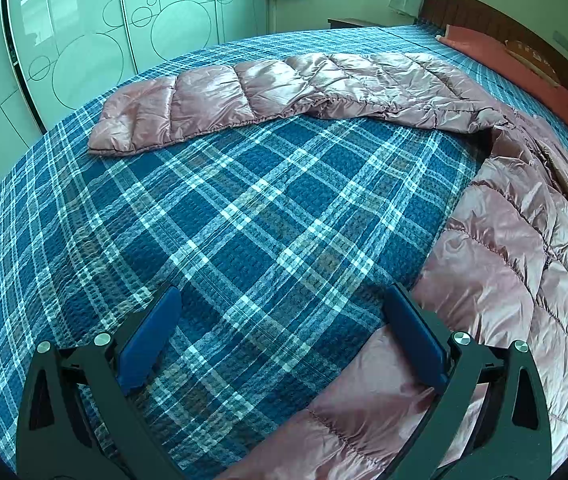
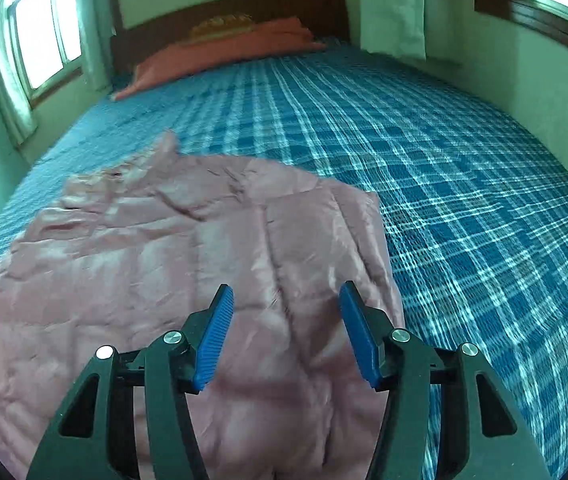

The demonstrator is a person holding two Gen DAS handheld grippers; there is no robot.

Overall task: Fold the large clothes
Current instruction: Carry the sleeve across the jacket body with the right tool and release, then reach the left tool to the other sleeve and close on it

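A shiny pink quilted down jacket [image 1: 515, 248] lies on a bed with a blue plaid cover [image 1: 244, 216]. Its long sleeve [image 1: 268, 92] stretches out to the left across the far part of the bed. My left gripper [image 1: 284, 300] is open and empty above the bedcover, just left of the jacket's near edge. In the right wrist view the jacket body [image 2: 188, 264] lies flat below my right gripper [image 2: 285, 300], which is open and empty above the jacket's right side. This view is blurred.
A red pillow [image 2: 224, 56] lies against the dark wooden headboard [image 2: 244, 8]. A wardrobe with pale circle-patterned doors [image 1: 84, 40] stands along the far side of the bed. Windows with curtains [image 2: 36, 40] flank the bed. Bare plaid cover [image 2: 463, 200] extends right of the jacket.
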